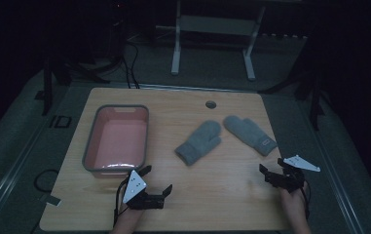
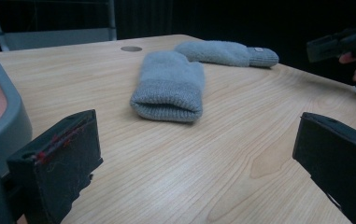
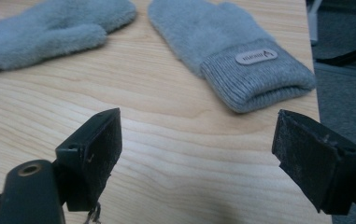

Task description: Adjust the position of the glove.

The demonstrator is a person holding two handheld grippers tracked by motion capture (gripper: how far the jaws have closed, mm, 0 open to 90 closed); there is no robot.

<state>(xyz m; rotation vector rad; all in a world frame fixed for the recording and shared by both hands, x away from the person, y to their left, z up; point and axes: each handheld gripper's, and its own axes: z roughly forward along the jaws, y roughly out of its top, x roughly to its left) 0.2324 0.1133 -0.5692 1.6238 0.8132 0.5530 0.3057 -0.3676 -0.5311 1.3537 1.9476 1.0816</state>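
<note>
Both claws, left (image 1: 157, 181) and right (image 1: 274, 169), gape apart near two mittens (image 1: 200, 141), basin (image 1: 93, 151) leftward.

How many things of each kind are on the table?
Mittens: 2, the left mitten and the right mitten
Tub: 1
Grippers: 2, the left gripper and the right gripper, both open
Total: 5

The bench (image 1: 222, 195) carries a tub (image 1: 117, 168) on its left half and two mittens on its right half. The left mitten (image 1: 200, 141) lies near the bench centre; the right mitten (image 1: 249, 134) lies just beside it, toward the right edge. A round hole (image 1: 211, 104) sits behind the mittens, near the far edge. A stand (image 1: 212, 29) is on the floor behind the bench.
</note>
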